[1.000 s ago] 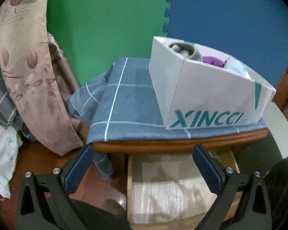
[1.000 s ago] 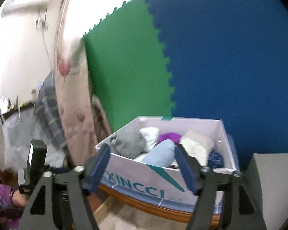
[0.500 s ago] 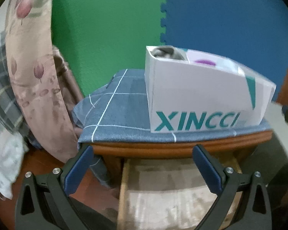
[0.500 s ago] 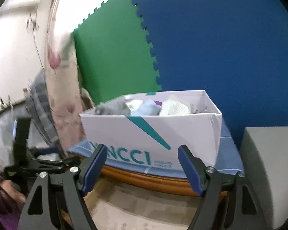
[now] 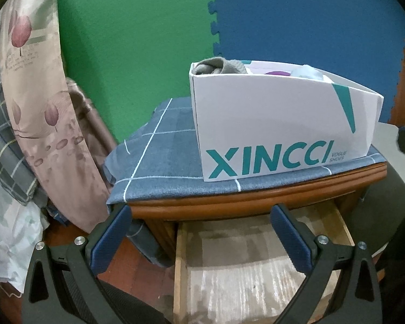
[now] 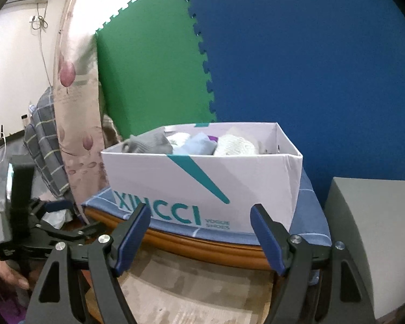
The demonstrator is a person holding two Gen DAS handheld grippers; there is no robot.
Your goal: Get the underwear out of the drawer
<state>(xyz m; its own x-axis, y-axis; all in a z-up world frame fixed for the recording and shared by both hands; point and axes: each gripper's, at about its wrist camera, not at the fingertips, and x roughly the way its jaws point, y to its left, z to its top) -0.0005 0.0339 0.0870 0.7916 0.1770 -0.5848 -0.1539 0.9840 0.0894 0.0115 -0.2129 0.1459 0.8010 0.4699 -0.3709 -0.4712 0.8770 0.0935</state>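
White shoebox [image 5: 278,124] sits on the blue checked cloth [image 5: 159,167] over the wooden nightstand [image 5: 256,202], stuffed with rolled underwear [image 6: 199,145]. Drawer [image 5: 256,256] below is pulled out, looks bare inside. Left gripper [image 5: 199,240] and right gripper [image 6: 199,237] both hang wide apart in front of it, gripping nothing.

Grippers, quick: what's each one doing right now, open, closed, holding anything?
Left gripper: open, holding nothing.
Right gripper: open, holding nothing.
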